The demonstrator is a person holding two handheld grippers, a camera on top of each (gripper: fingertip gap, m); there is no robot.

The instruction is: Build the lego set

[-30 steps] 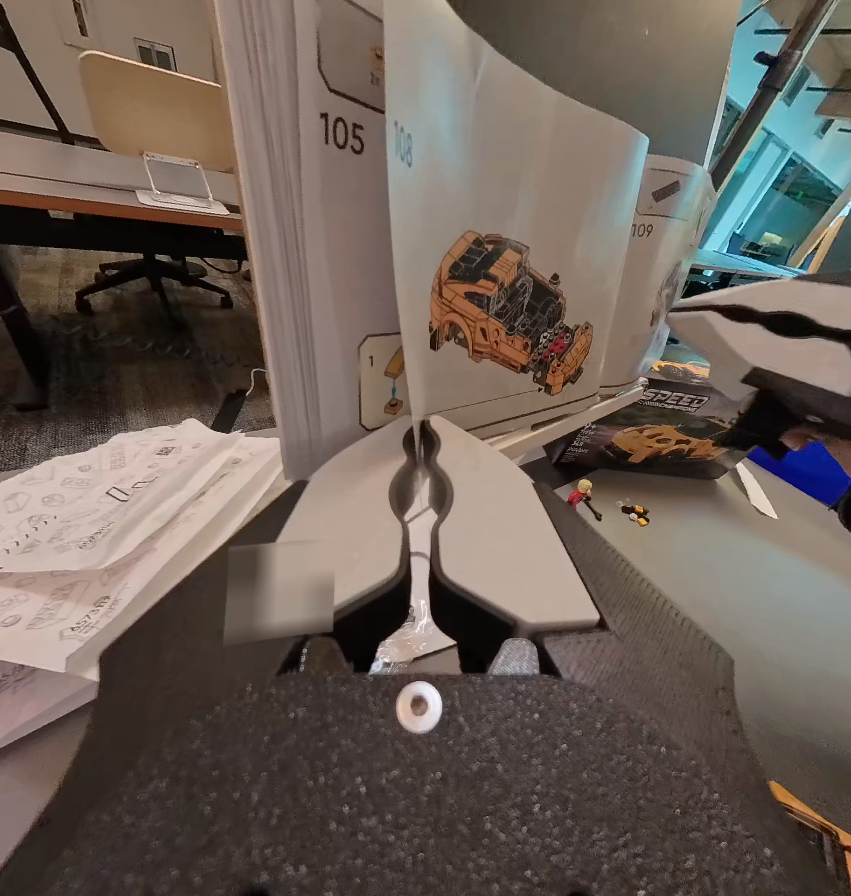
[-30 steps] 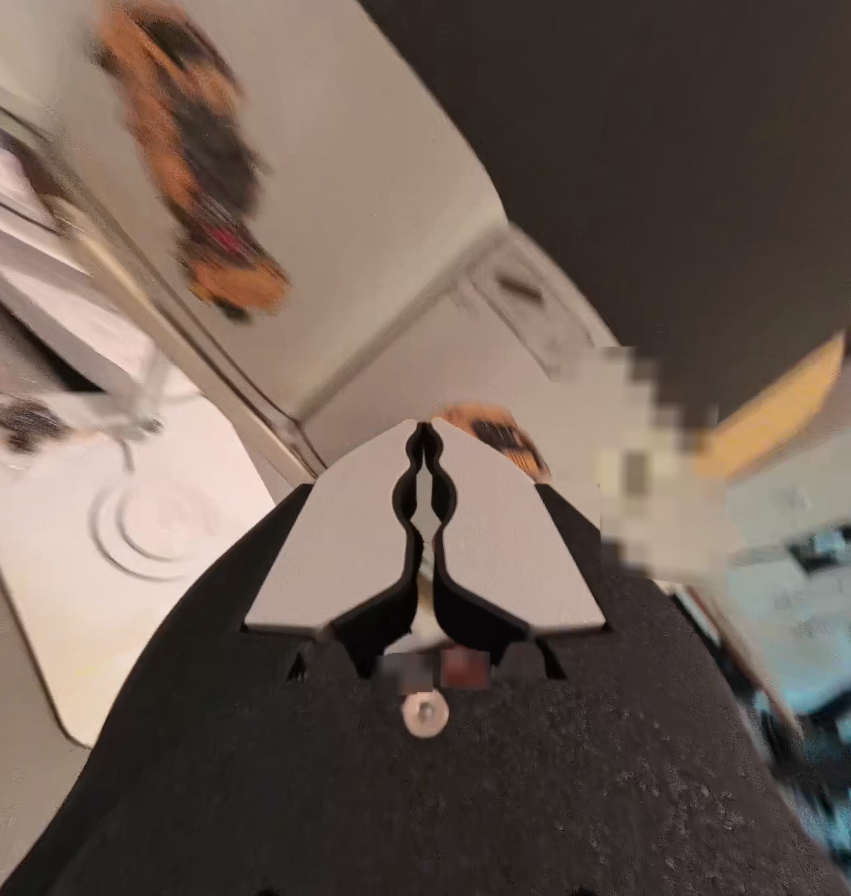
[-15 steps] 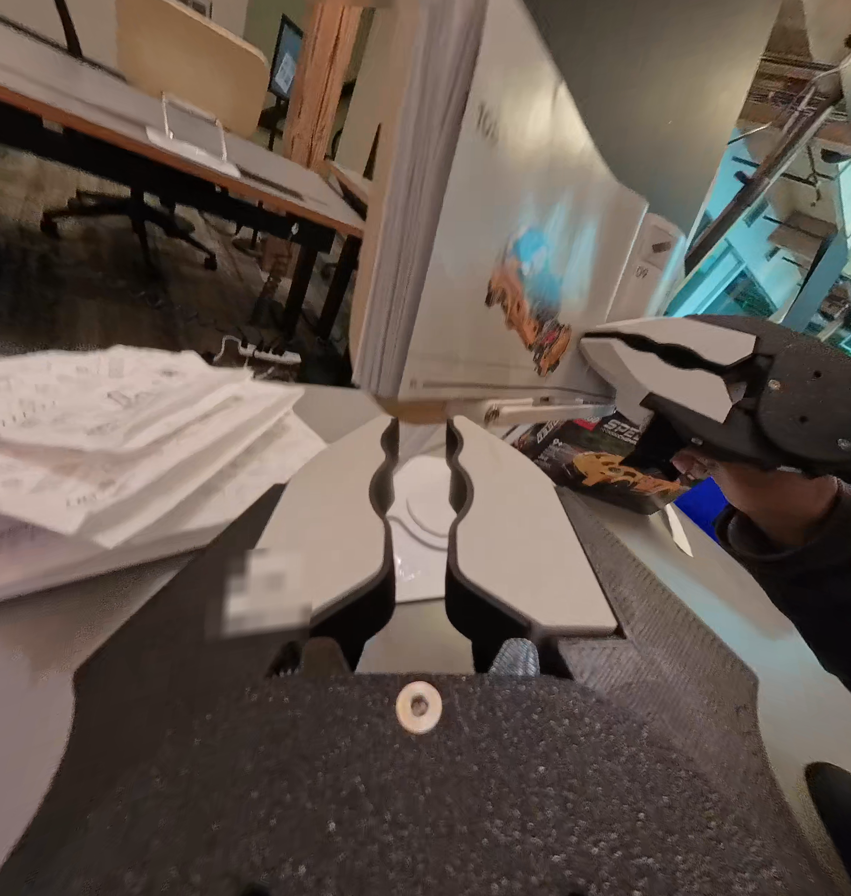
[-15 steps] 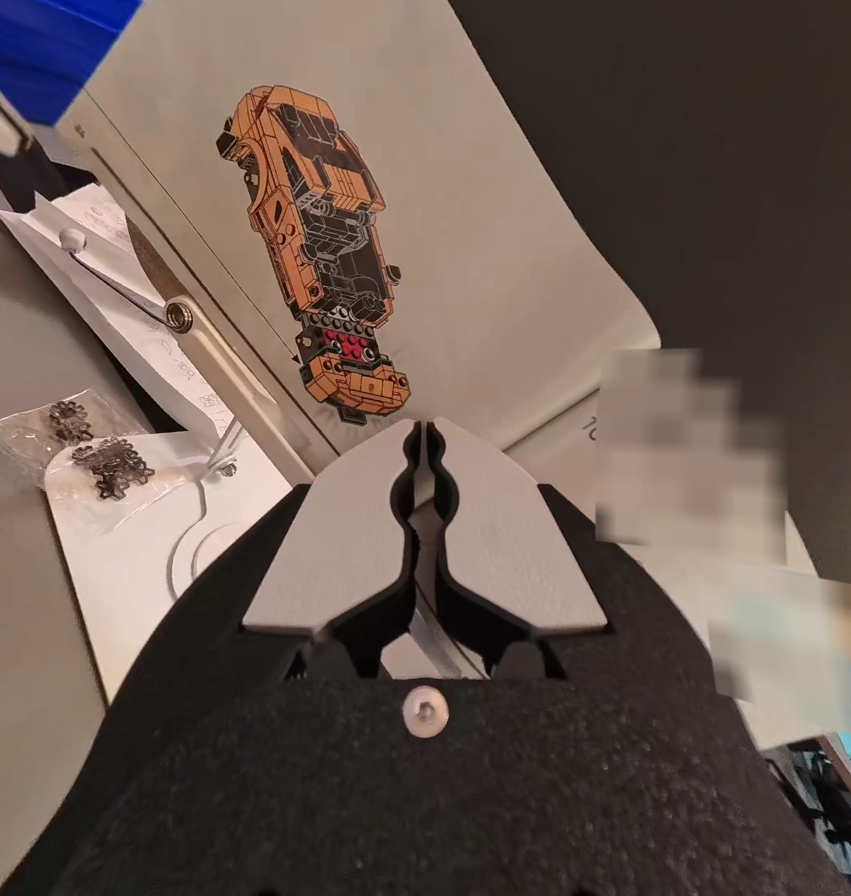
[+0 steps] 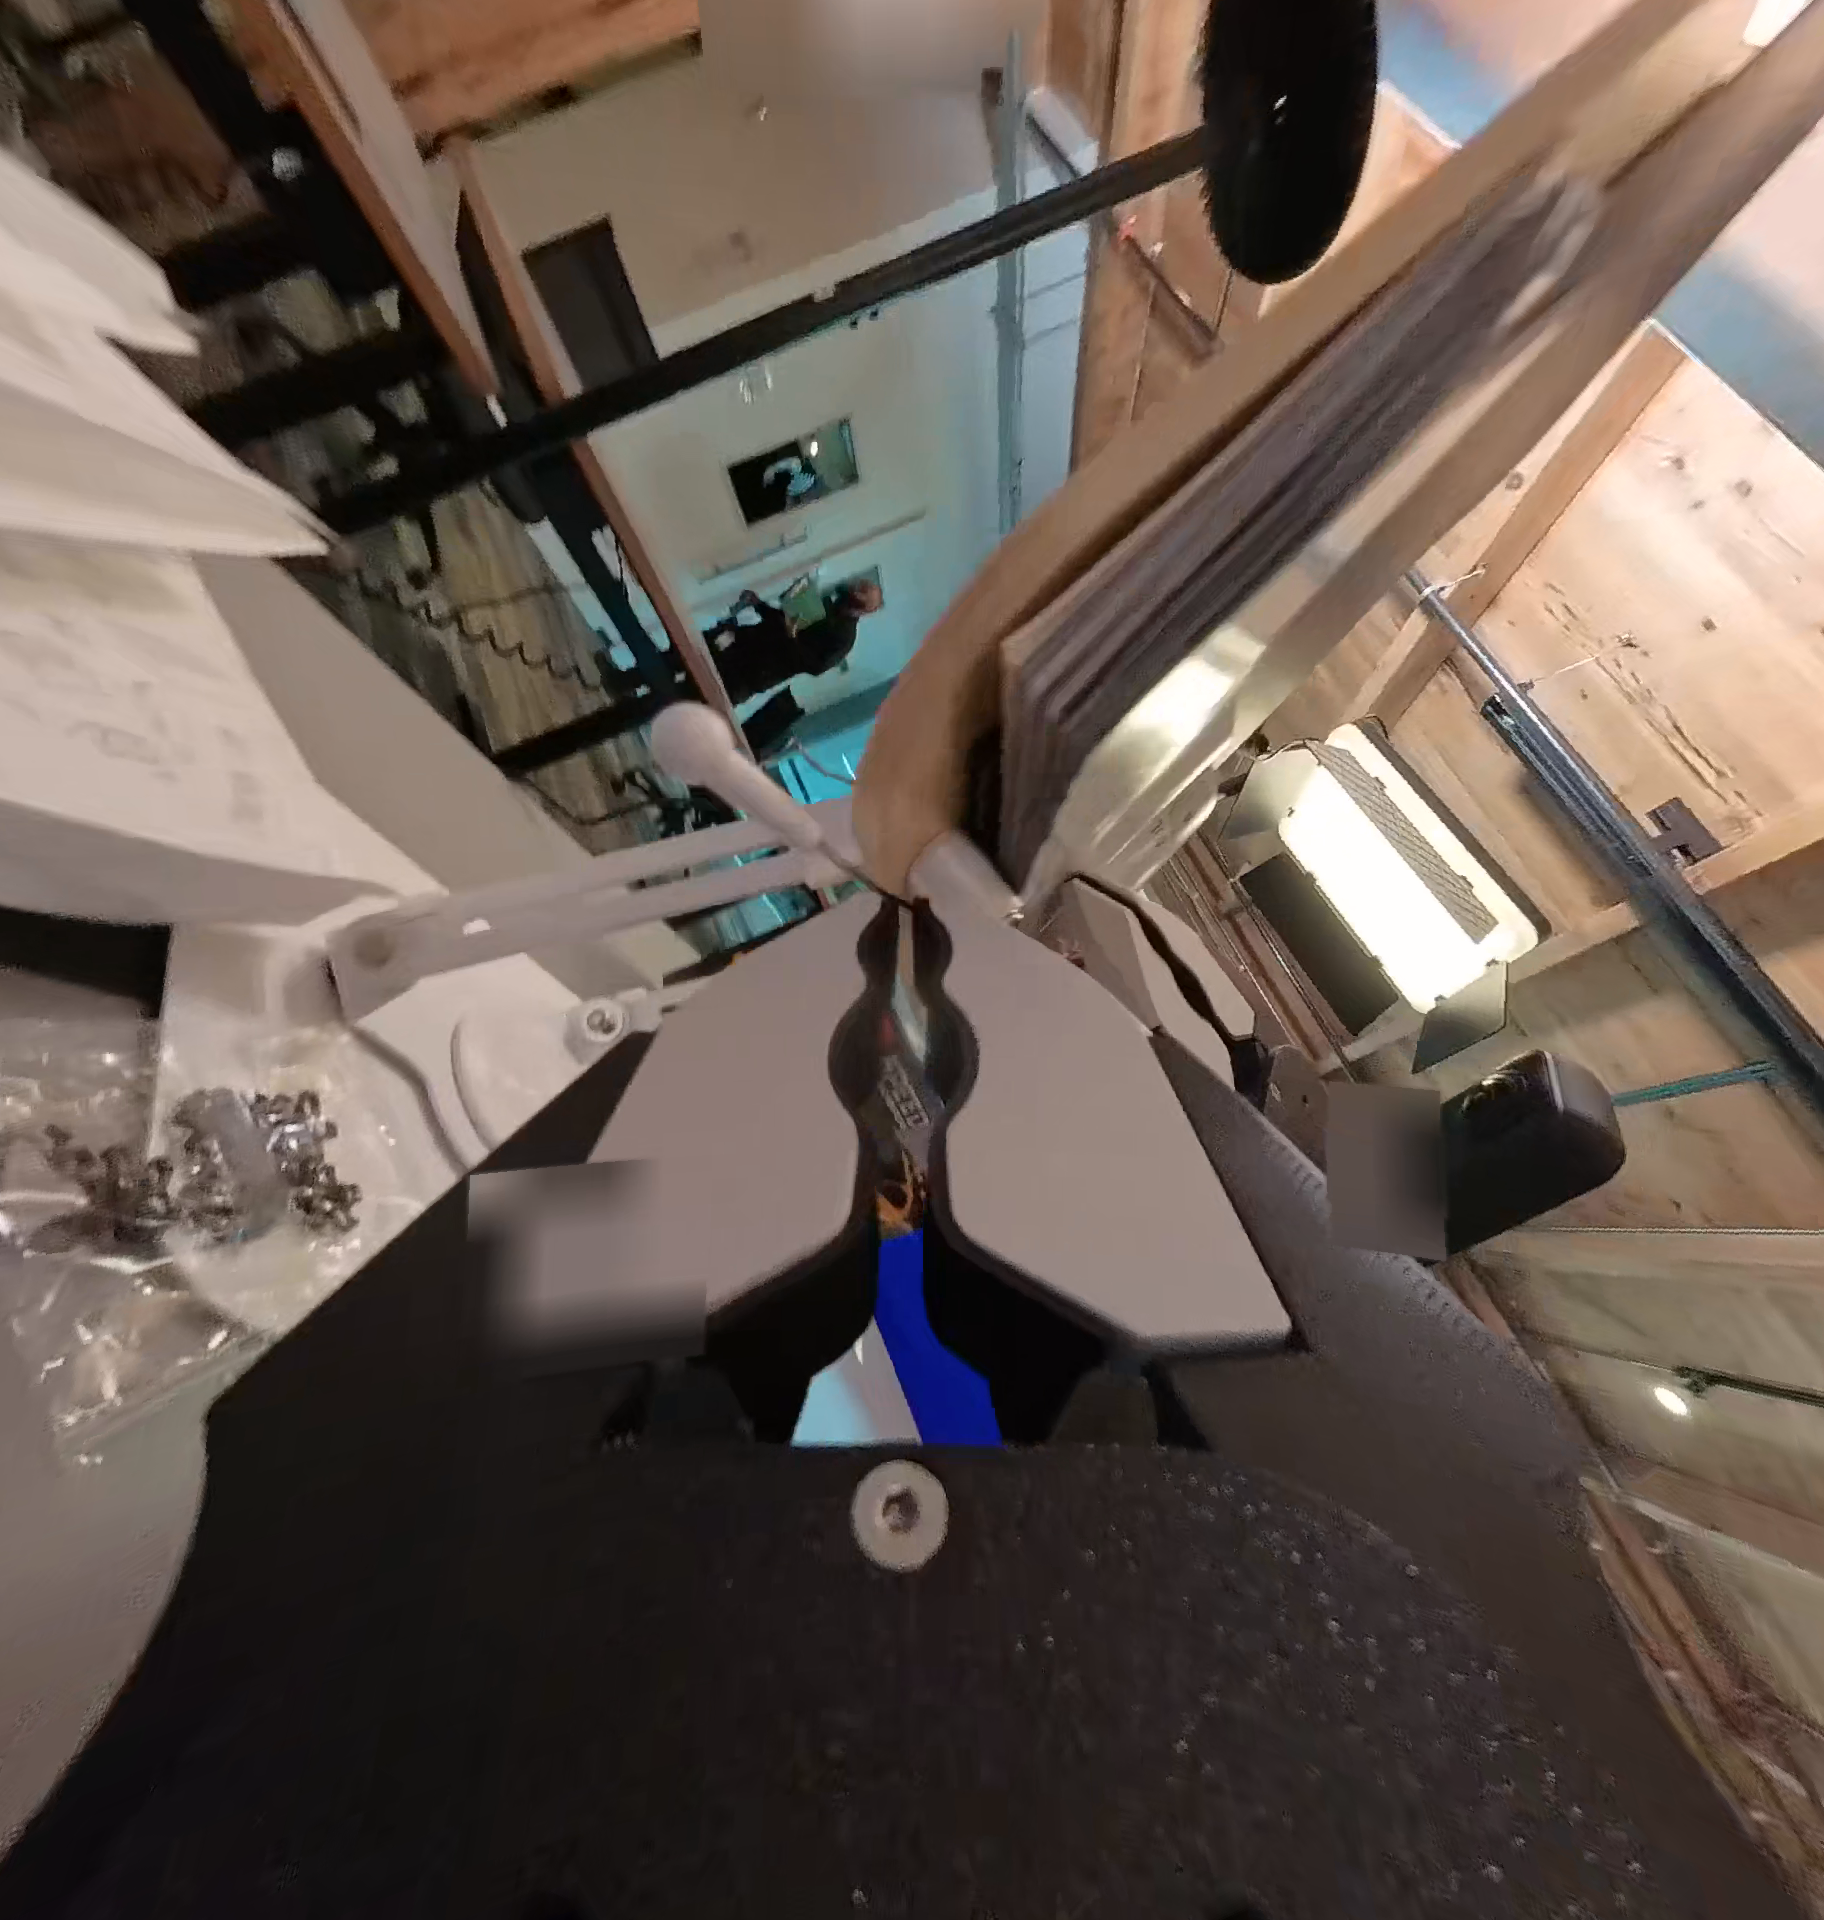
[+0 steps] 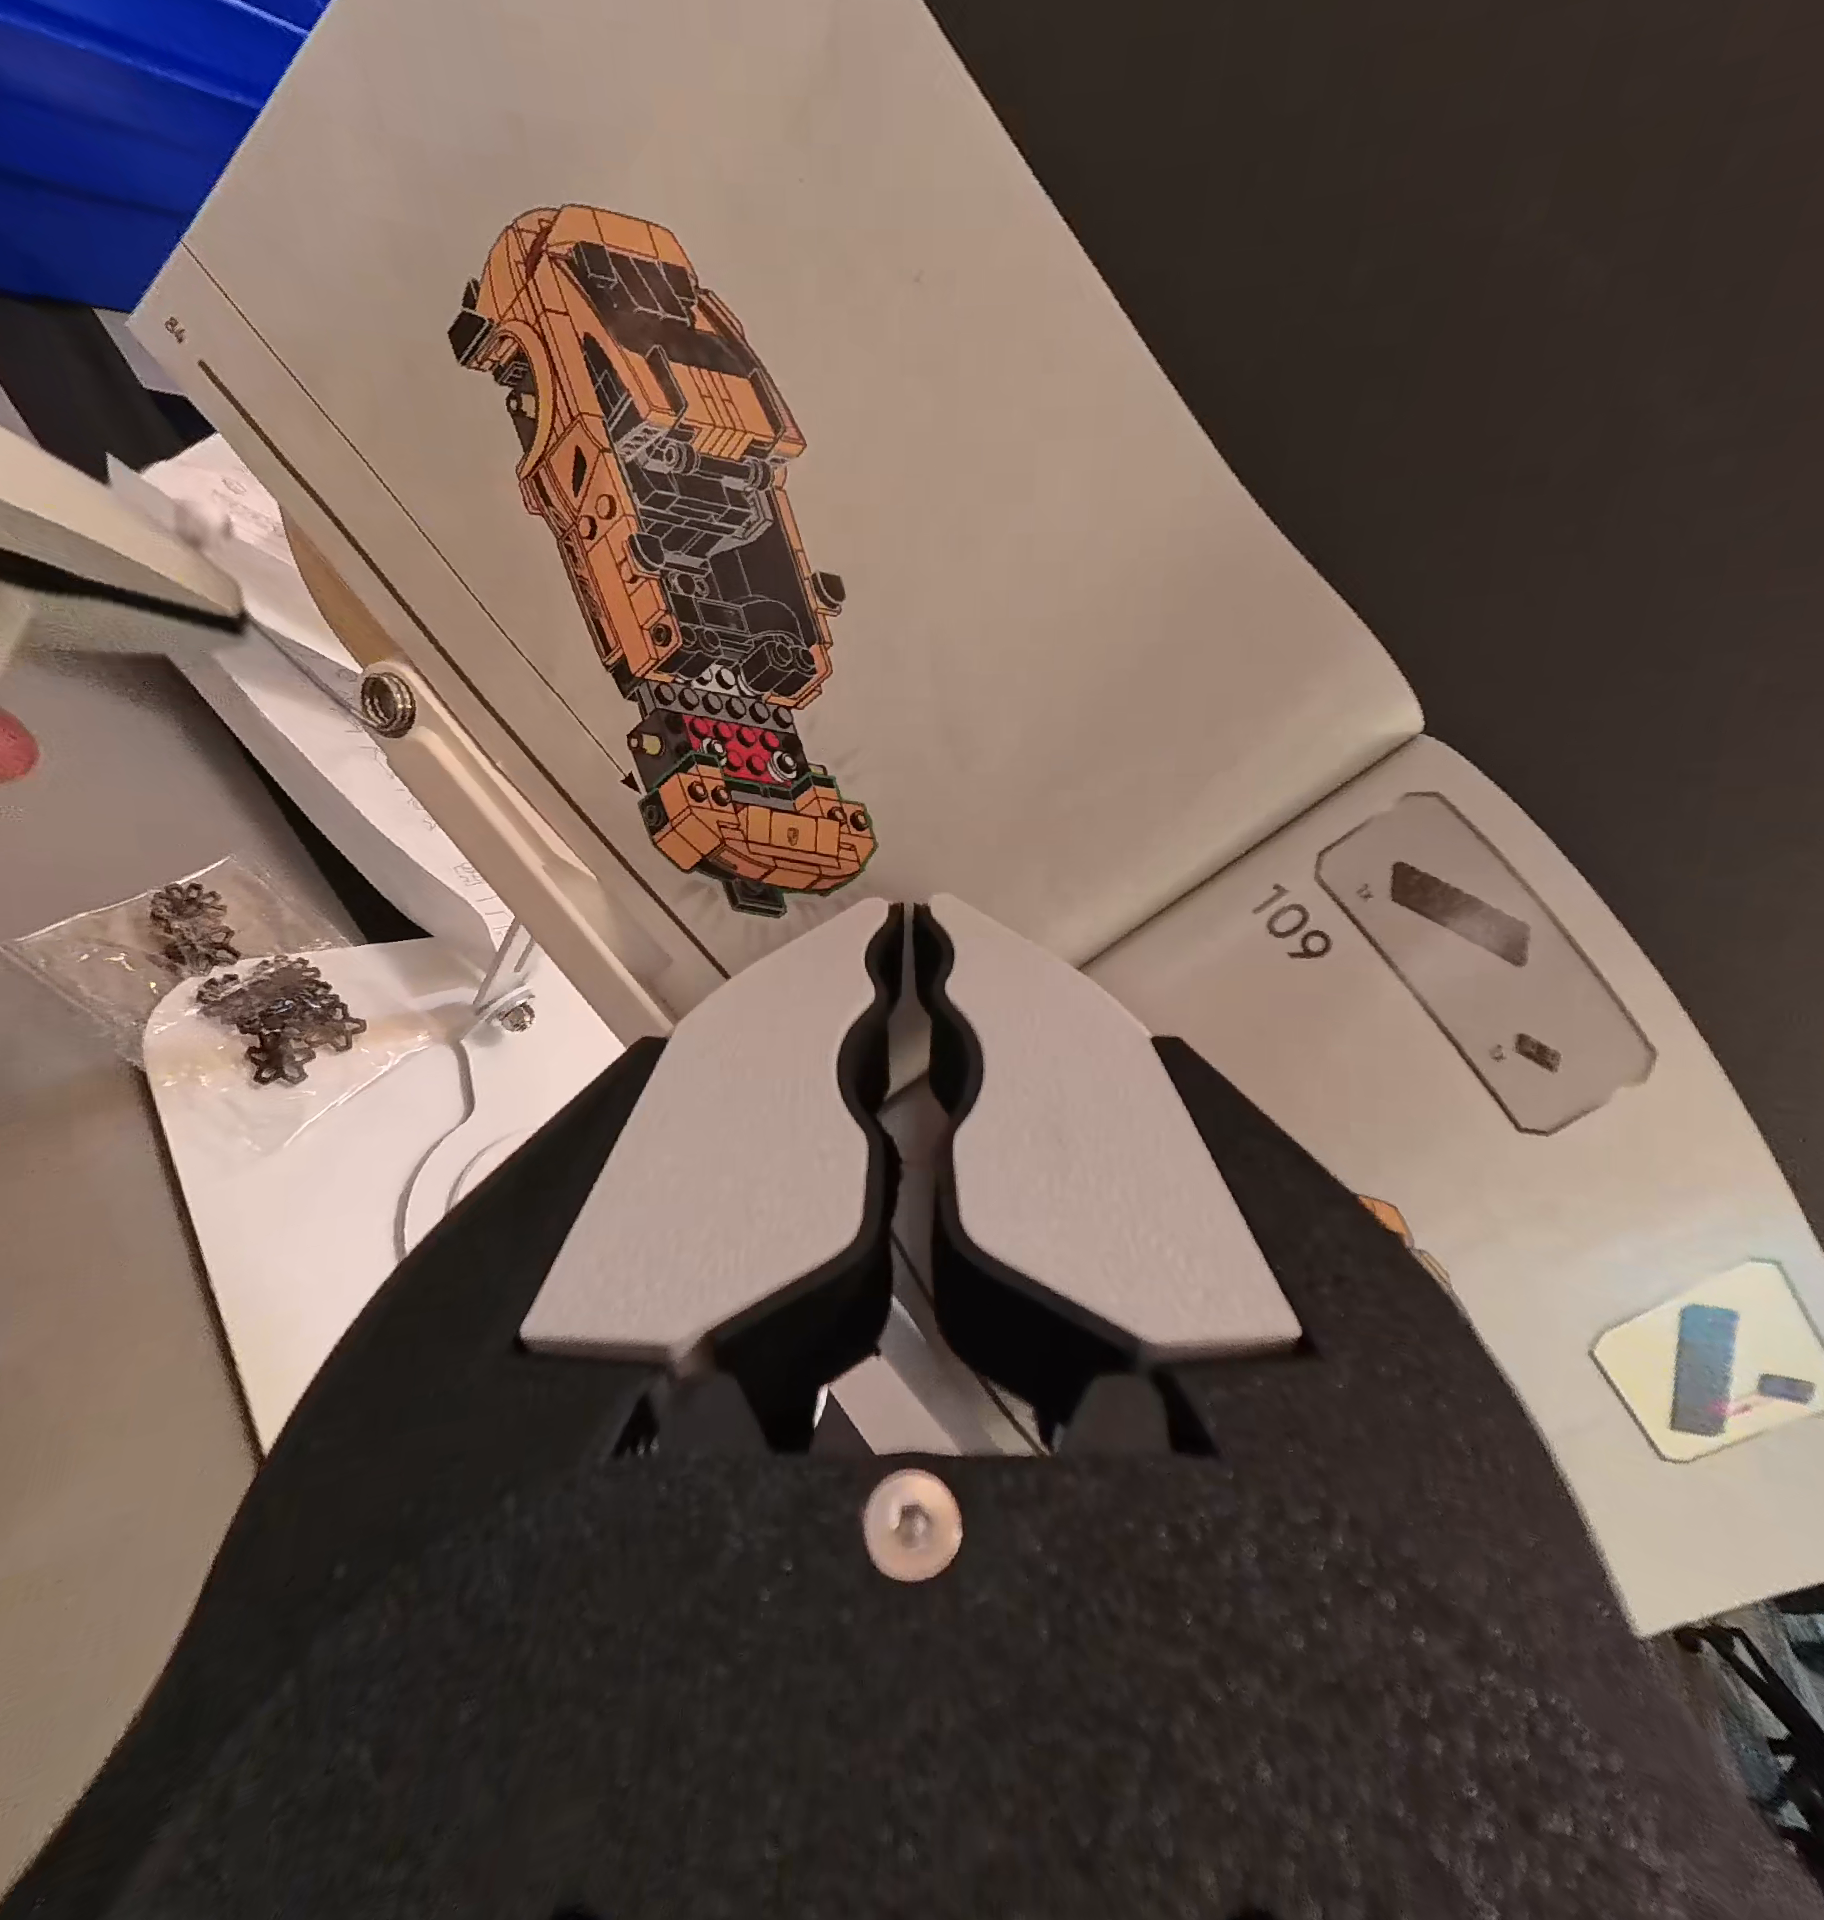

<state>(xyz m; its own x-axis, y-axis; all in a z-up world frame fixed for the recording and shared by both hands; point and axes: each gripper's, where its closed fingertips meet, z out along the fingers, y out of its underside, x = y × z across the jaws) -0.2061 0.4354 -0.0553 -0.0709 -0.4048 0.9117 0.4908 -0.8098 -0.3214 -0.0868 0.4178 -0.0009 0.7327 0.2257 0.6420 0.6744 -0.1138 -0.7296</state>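
Against the propped instruction booklet [image 6: 991, 436], the right gripper [image 6: 909, 914] sits pinched together on a page edge, the left gripper [image 5: 906, 914] nearly closed and empty, so a sharp tug could tear the page.

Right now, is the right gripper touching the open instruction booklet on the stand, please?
Cannot tell. In the right wrist view the right gripper, nearly shut, overlaps the instruction booklet at its lower edge, but neither contact nor gap shows.
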